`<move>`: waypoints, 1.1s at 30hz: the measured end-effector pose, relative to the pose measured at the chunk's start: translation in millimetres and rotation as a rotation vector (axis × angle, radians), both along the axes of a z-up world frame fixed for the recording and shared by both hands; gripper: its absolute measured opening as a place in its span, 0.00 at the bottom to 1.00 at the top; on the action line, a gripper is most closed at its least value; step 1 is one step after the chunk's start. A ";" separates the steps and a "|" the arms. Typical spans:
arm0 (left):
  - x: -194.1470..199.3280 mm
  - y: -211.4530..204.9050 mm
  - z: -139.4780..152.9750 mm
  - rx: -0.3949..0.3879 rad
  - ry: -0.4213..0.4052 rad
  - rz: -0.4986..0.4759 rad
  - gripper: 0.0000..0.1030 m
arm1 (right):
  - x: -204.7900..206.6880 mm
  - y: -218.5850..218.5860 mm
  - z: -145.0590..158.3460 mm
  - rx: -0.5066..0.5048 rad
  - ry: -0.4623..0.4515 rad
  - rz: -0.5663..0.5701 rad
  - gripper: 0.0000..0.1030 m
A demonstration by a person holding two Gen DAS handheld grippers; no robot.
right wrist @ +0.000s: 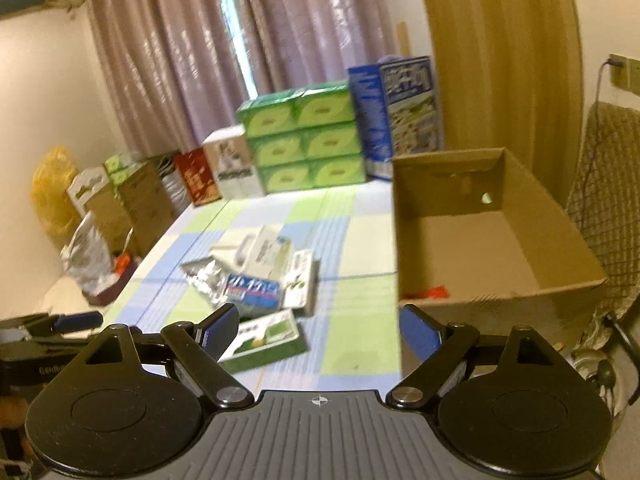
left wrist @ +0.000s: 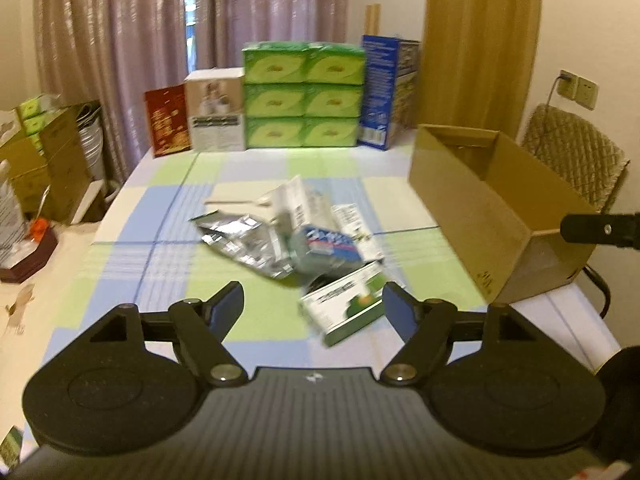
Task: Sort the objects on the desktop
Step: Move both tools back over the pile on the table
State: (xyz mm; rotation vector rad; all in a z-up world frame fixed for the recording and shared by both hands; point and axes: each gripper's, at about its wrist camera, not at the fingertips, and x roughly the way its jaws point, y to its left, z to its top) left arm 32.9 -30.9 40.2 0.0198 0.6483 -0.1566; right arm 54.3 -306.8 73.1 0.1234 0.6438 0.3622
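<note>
Approaching the heap of packets (left wrist: 296,236) in the middle of the checked tablecloth (left wrist: 168,248), I keep the left gripper (left wrist: 314,306) and right gripper (right wrist: 318,326) spread wide and empty, ready to straddle a box. The open cardboard carton (right wrist: 496,236) stands just beside the heap, apparently as the sorting bin. Blur leaves every label unreadable, even on the nearest green-and-white box (left wrist: 344,304).
</note>
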 end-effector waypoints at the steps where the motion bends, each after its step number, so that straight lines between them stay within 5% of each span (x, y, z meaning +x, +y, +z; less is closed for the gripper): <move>1: -2.8 4.8 -0.5 0.003 0.002 0.008 0.71 | -1.8 3.5 -2.5 -0.004 0.003 0.010 0.83; 16: -9.1 34.2 18.6 0.063 -0.012 0.023 0.75 | -11.9 41.7 -28.0 -0.063 0.031 0.129 0.88; 33: 67.5 59.5 -63.5 0.088 0.103 -0.048 0.75 | 40.6 101.9 -106.2 -0.148 0.140 0.186 0.89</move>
